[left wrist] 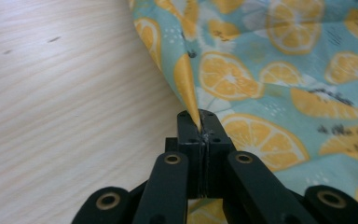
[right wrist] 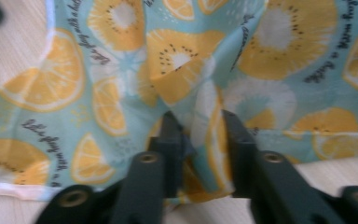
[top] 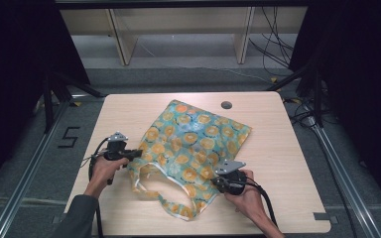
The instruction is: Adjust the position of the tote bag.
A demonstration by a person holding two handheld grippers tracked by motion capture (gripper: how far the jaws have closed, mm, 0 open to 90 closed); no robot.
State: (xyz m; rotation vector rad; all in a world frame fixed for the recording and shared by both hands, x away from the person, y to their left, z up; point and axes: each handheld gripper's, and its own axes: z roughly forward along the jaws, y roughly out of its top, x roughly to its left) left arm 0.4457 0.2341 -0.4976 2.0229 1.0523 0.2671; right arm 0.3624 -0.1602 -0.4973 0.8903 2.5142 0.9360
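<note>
Worktop: a pale wood-grain worktop (top: pixel 278 148) with a round grey cable port (top: pixel 226 105) near its far edge.
Bag: a thin turquoise fabric tote bag printed with orange citrus slices (top: pixel 193 144) lies flat at the middle, mouth and white-edged handle loops (top: pixel 151 186) towards the person.
Handling: it looks light, limp and somewhat slick; it will likely sag and bunch, so hemmed edges near the mouth seem the surest hold.
Left tongs: the left tongs (left wrist: pixel 200 122) are clamped tight on a raised pleat of the bag's edge.
Right tongs: the right tongs (right wrist: pixel 200 126) pinch a thicker bunched fold, jaws still slightly apart.
Writing: dark cursive script runs between the slices (right wrist: pixel 46 140); too blurred to read.
</note>
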